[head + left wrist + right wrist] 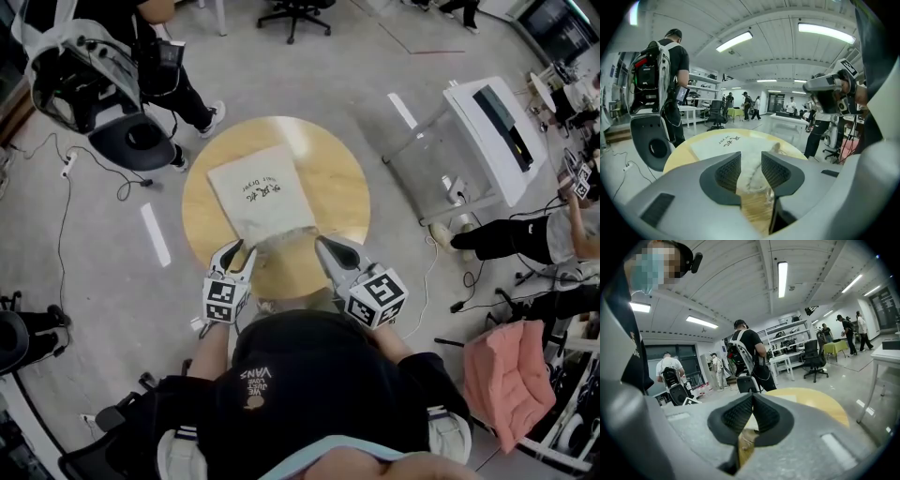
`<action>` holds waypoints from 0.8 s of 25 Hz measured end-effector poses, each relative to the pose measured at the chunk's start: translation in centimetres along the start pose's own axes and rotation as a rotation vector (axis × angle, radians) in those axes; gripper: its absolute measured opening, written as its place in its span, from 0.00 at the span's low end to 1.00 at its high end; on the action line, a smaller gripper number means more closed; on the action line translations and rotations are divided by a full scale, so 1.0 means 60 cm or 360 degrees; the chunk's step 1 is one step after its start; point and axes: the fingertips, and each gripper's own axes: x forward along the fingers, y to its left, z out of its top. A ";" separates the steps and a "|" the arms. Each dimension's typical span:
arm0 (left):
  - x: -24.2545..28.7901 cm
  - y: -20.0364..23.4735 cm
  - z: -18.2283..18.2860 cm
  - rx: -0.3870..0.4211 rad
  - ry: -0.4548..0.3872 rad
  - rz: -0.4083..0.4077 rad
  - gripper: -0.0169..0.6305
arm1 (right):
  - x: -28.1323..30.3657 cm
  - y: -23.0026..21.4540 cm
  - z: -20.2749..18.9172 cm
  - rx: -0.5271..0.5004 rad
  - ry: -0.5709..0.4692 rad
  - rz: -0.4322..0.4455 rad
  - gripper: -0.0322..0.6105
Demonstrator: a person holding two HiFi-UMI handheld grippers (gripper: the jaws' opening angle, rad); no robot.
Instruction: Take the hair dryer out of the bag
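A white cloth bag (261,197) with dark print lies flat on the round wooden table (342,178), its mouth toward me. No hair dryer shows; anything inside the bag is hidden. My left gripper (246,246) hovers at the bag's near left corner with its jaws apart. In the left gripper view the bag (745,152) lies beyond the gap of the left gripper (751,168), and nothing sits between the pads. My right gripper (320,242) rests at the bag's near right corner. In the right gripper view the right gripper (753,399) has its pads pressed together; no cloth shows between them.
A person with a backpack rig (141,56) stands past the table at upper left. A white bench (497,131) and a seated person's legs (497,239) are at the right. A pink chair (511,375) is at lower right. Cables (66,187) run over the floor at the left.
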 end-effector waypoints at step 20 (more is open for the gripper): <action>0.088 0.008 -0.076 0.0150 0.0324 0.0032 0.31 | 0.041 -0.047 -0.013 0.0018 0.0098 0.0084 0.05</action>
